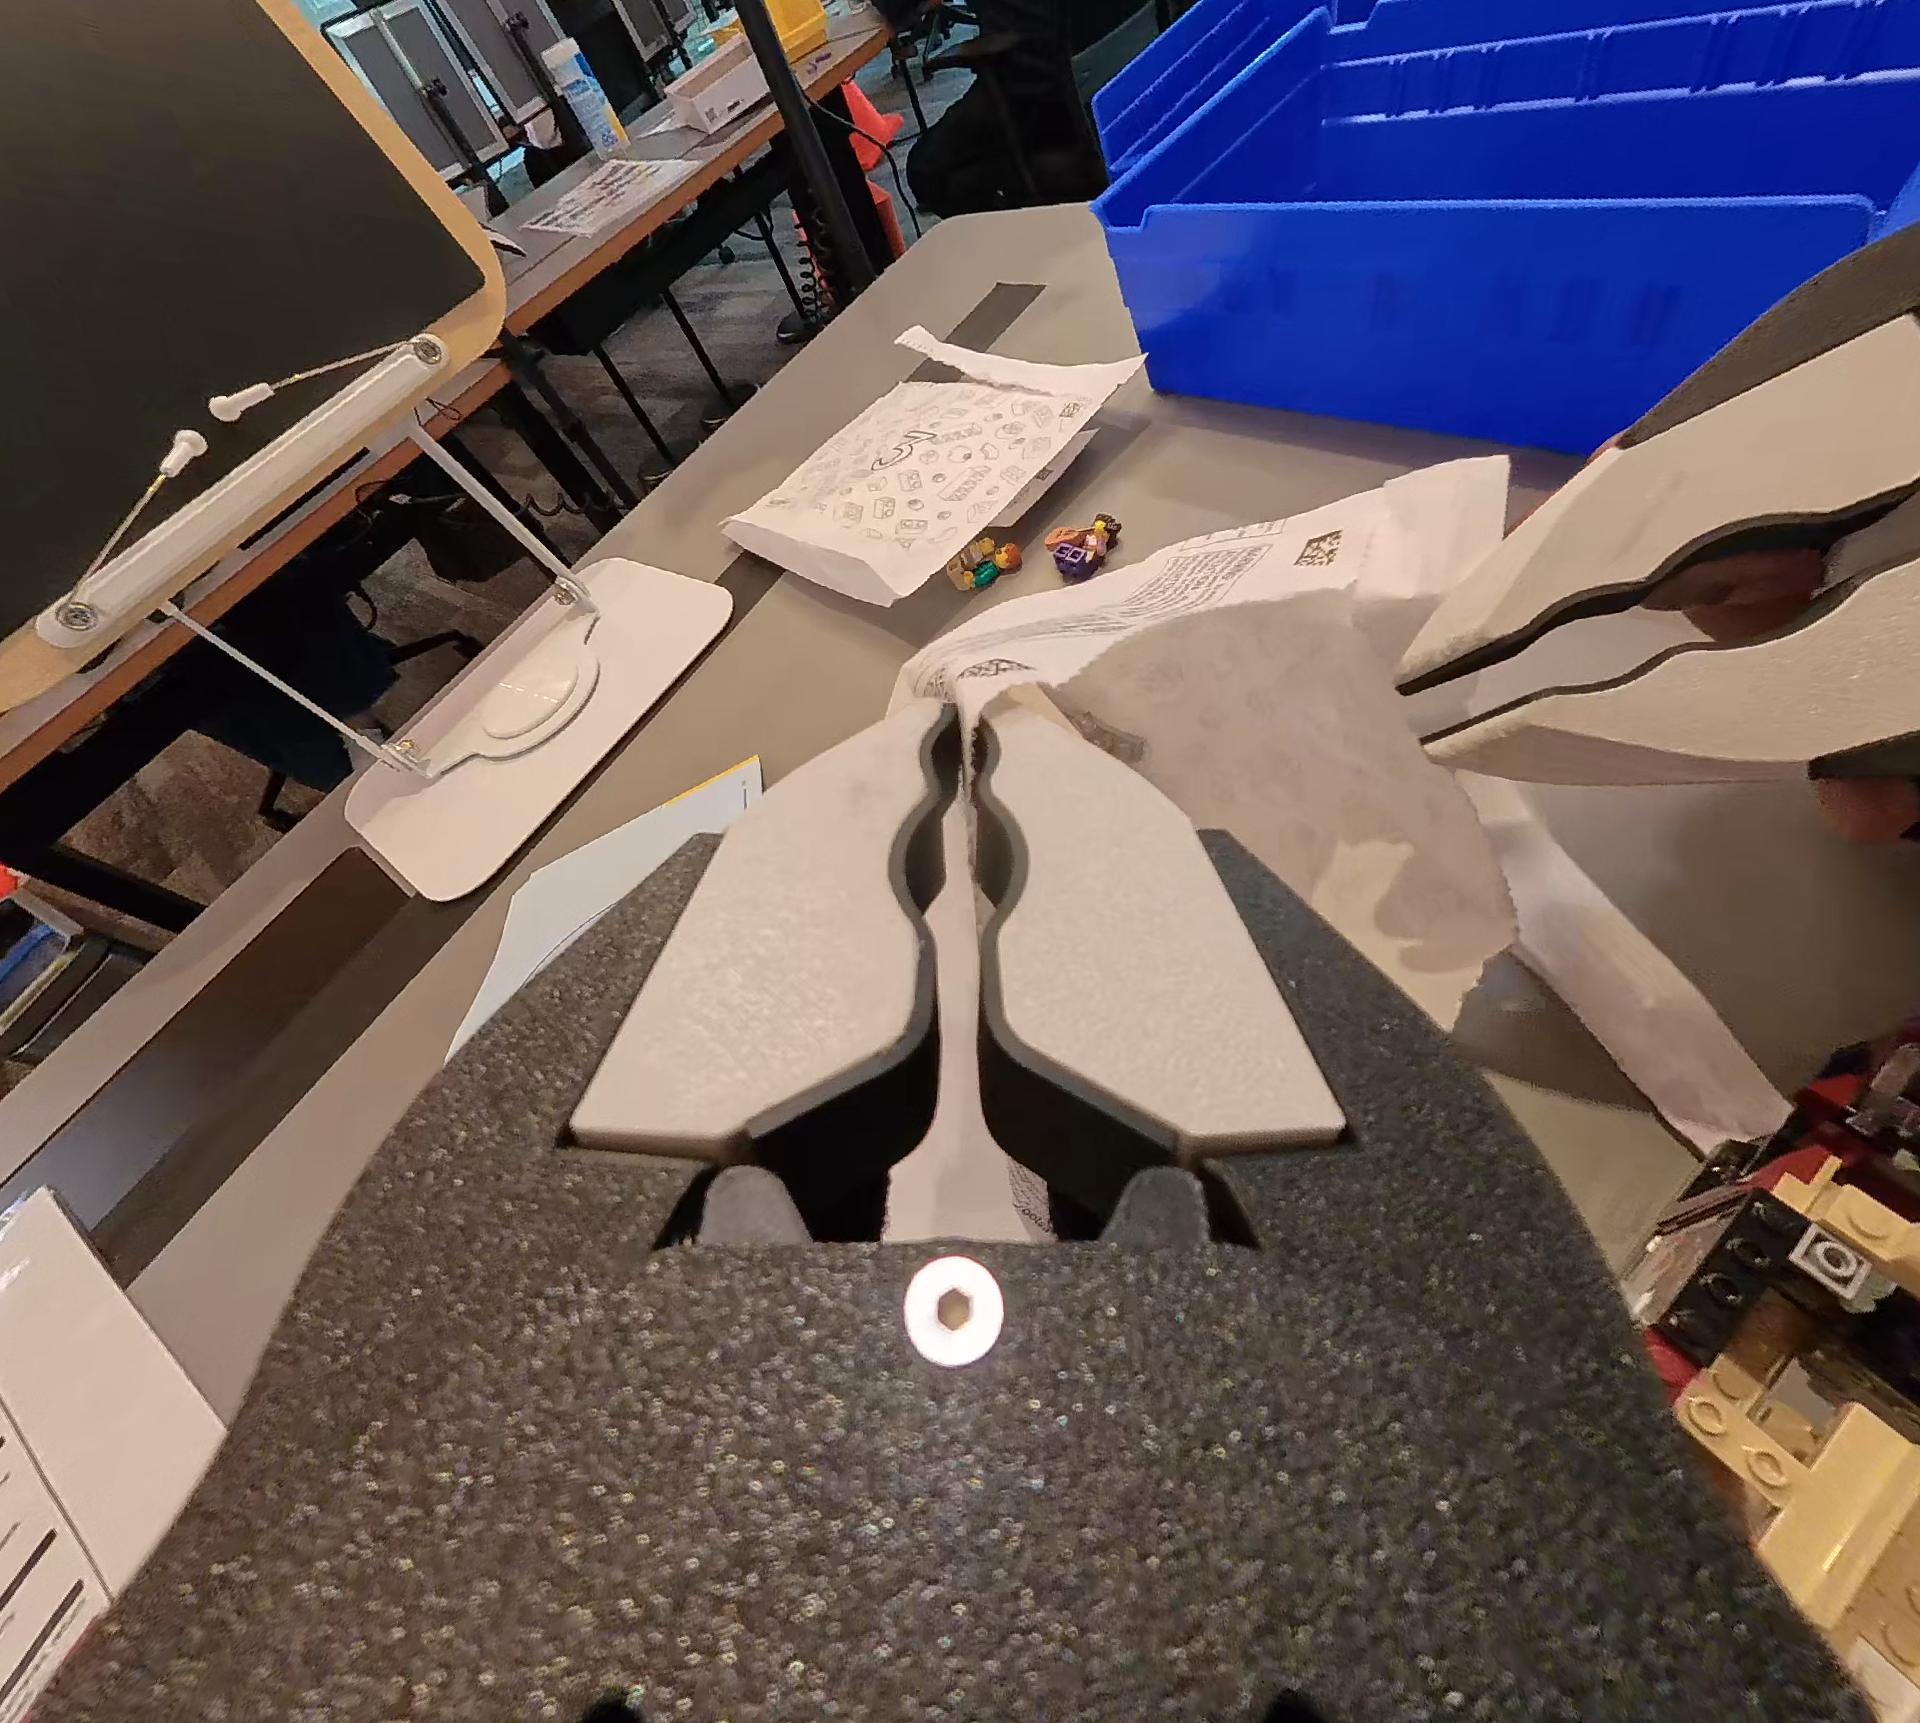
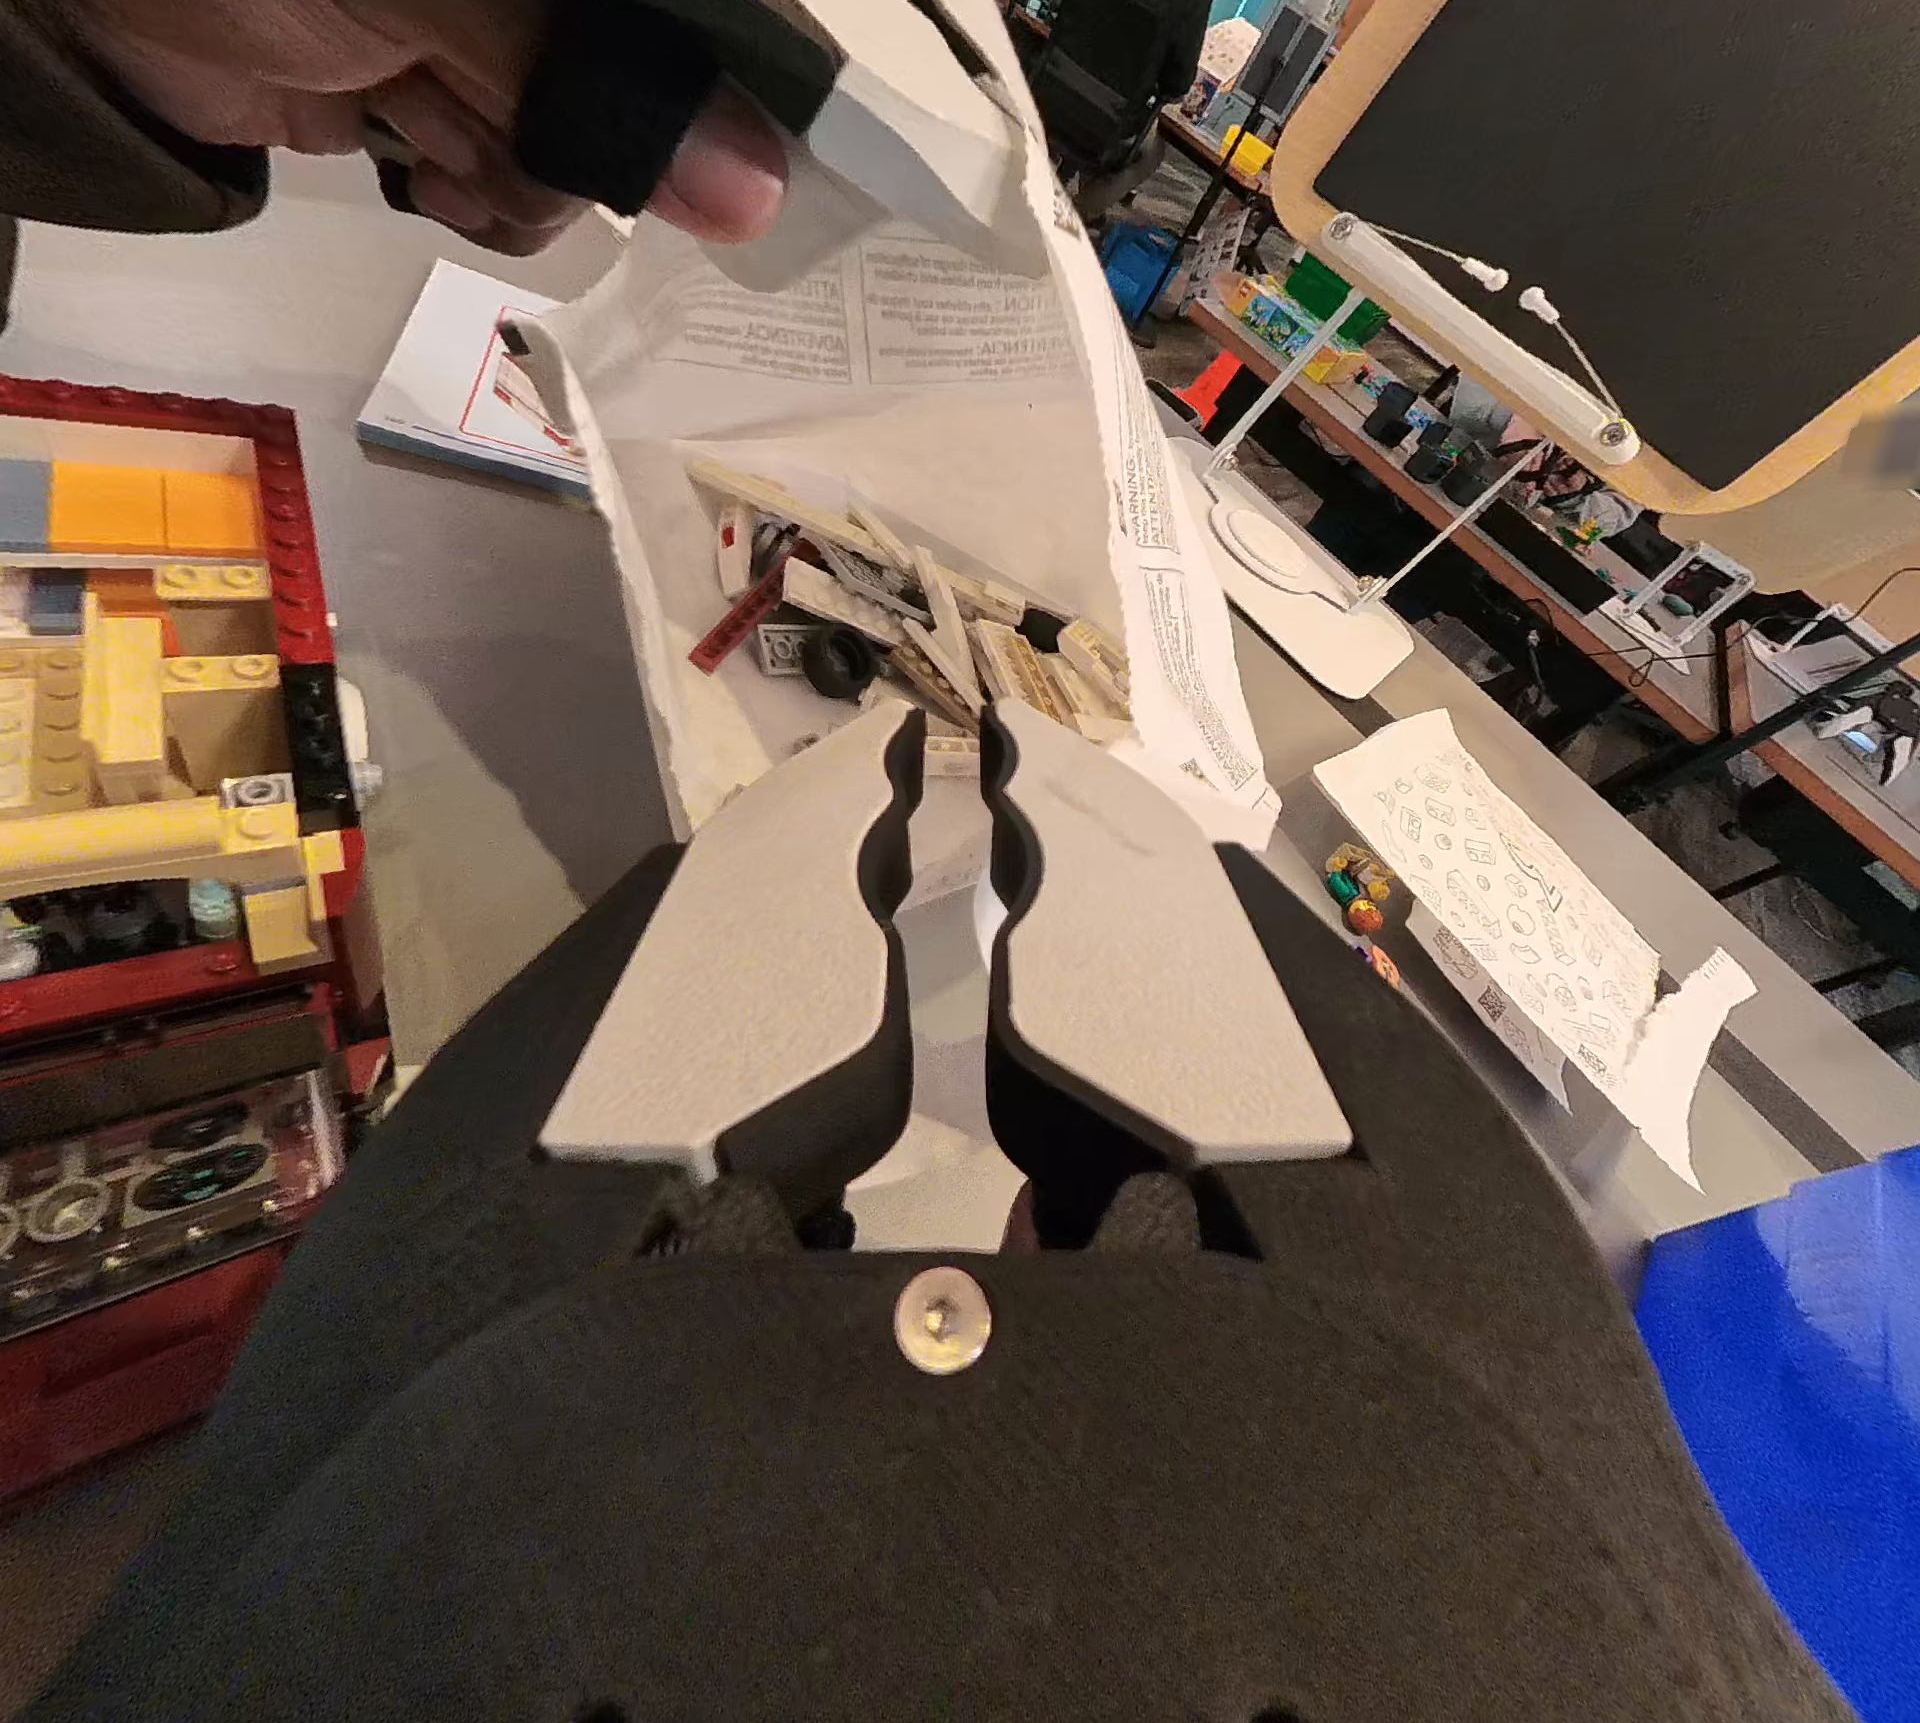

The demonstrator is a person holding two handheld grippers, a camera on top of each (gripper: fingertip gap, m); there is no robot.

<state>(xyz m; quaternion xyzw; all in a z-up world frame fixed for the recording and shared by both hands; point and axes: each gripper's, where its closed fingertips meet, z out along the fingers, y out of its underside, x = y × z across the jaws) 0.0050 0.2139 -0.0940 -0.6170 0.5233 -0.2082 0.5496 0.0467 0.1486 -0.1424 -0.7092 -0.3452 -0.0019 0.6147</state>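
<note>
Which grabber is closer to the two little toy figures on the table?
Left. The left gripper is pinching the paper bag just in front of the figures. The right gripper comes in from the side, farther off.

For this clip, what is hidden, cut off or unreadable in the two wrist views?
- Left wrist view: the paper bag hides its own contents and the right claw's tips.
- Right wrist view: lower bricks are buried in the pile; the red brick model is cut off by the left edge.
- The small figures are too small for detail.

Bricks (image 2: 935, 624) in bag (image 2: 935, 447); model (image 2: 156, 686) left; bins (image 1: 1558, 146) behind.
</note>
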